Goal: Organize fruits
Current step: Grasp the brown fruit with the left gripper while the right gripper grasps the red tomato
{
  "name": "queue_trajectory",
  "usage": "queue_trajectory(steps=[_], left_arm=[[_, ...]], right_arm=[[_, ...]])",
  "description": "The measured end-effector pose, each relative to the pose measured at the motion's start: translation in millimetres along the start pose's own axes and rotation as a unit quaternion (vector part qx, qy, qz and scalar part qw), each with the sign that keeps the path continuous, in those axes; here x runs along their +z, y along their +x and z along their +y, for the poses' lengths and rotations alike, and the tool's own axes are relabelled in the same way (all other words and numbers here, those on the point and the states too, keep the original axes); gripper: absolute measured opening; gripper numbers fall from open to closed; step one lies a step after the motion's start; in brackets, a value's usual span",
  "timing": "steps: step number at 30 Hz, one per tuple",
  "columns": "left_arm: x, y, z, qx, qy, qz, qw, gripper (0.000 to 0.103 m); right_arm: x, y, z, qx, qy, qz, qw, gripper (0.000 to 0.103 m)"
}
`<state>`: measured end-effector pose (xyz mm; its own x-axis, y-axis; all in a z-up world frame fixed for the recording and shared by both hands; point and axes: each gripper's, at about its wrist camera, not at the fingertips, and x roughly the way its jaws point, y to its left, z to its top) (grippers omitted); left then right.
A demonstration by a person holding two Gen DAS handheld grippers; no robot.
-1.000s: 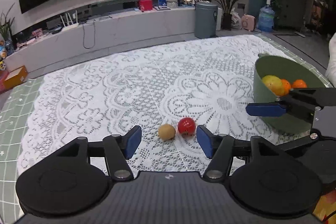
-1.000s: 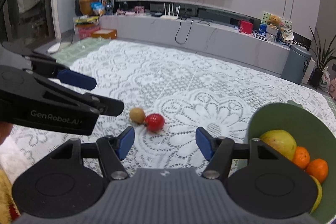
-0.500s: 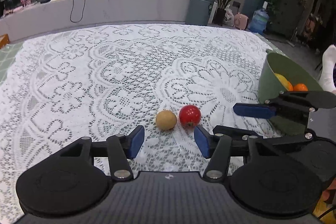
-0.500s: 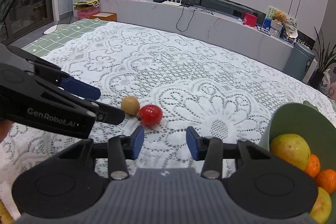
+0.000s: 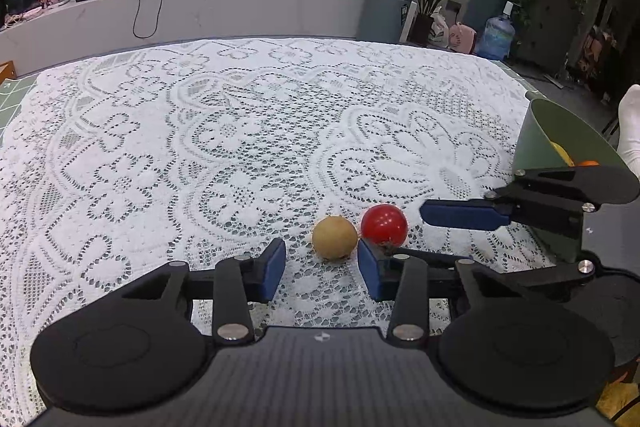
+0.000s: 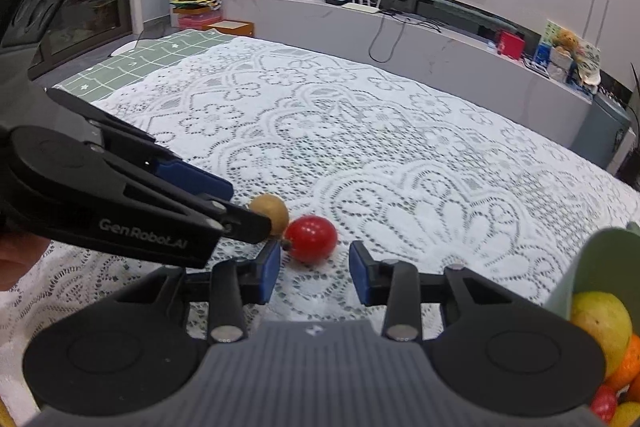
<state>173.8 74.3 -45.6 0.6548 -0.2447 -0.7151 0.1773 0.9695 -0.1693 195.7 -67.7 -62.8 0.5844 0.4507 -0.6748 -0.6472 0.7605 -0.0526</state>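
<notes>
A tan round fruit (image 5: 334,237) and a red round fruit (image 5: 384,223) lie touching on the lace tablecloth. My left gripper (image 5: 322,270) is open and low, with the tan fruit just ahead of the gap between its fingers. My right gripper (image 6: 313,271) is open, with the red fruit (image 6: 311,238) just ahead of its gap and the tan fruit (image 6: 273,213) to the left. The green bowl (image 5: 546,137) stands at the right and holds yellow and orange fruits (image 6: 602,325). Each gripper shows in the other's view.
The lace tablecloth (image 5: 248,131) covers the table. A green checked mat (image 6: 156,53) lies under it at the far left. A person's white sock (image 5: 630,125) is beyond the bowl. A long low cabinet runs behind the table.
Both grippers have moved forward and down toward the two fruits. Their jaws have narrowed a little but stay open. The fruits have not moved.
</notes>
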Motion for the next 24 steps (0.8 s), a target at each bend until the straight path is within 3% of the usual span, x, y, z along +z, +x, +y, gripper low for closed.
queue_trajectory(steps=[12, 24], left_arm=[[0.2, 0.9, 16.8, -0.021, -0.050, -0.007, 0.9985, 0.048], [4.0, 9.6, 10.3, -0.029, -0.048, -0.019, 0.9982, 0.048]], right_arm=[[8.4, 14.8, 2.6, 0.003, -0.011, -0.007, 1.000, 0.030], [6.1, 16.1, -10.8, -0.012, 0.006, 0.009, 1.000, 0.026]])
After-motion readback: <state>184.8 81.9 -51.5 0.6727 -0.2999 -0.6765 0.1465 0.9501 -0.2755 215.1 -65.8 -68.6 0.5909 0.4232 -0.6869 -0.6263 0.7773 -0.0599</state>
